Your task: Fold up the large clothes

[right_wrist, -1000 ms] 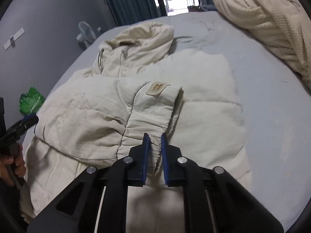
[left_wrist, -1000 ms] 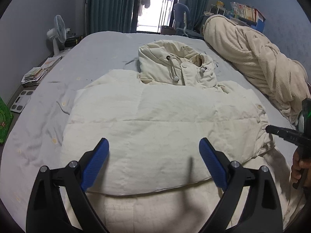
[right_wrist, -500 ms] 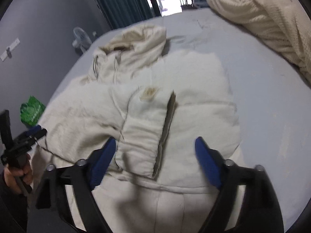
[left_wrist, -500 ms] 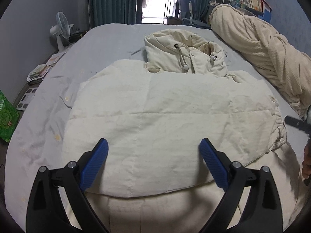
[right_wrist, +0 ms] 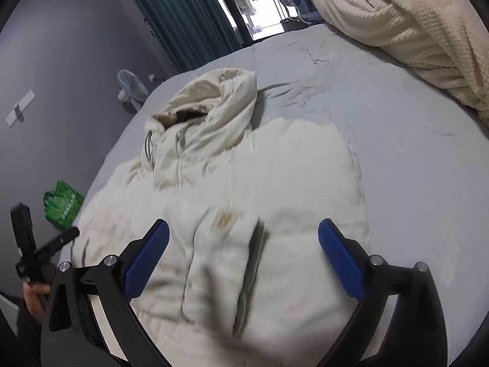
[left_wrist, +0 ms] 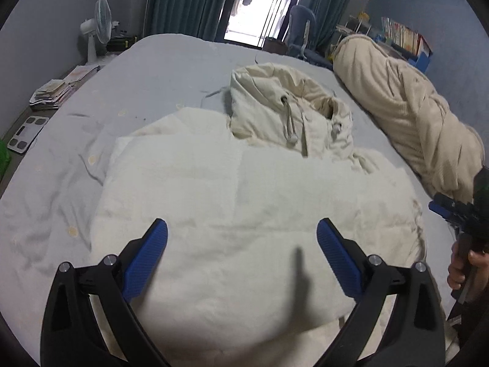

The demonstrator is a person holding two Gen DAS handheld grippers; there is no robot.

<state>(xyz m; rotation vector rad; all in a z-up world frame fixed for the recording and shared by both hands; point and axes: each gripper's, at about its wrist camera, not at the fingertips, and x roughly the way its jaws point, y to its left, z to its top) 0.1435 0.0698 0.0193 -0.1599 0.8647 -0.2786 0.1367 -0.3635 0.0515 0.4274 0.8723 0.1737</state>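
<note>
Left wrist view: your left gripper (left_wrist: 241, 255) hangs above the cream jacket (left_wrist: 244, 208), tongs spread wide, pinching nothing. The jacket lies flat on the grey bed (left_wrist: 146, 70), hood (left_wrist: 275, 104) toward the far curtains.

Right wrist view: your right gripper (right_wrist: 243, 255) hangs over the jacket's folded sleeve (right_wrist: 223, 244), tongs spread, empty. A cream blanket (right_wrist: 397, 27) is heaped beside the jacket.

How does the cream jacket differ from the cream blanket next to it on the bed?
The jacket lies spread flat with smooth quilted panels; the blanket is heaped in a long roll with a ribbed, fuzzy texture. The jacket sits mid-bed under both open grippers; the blanket lies along the bed's right edge. Both are cream.
</note>
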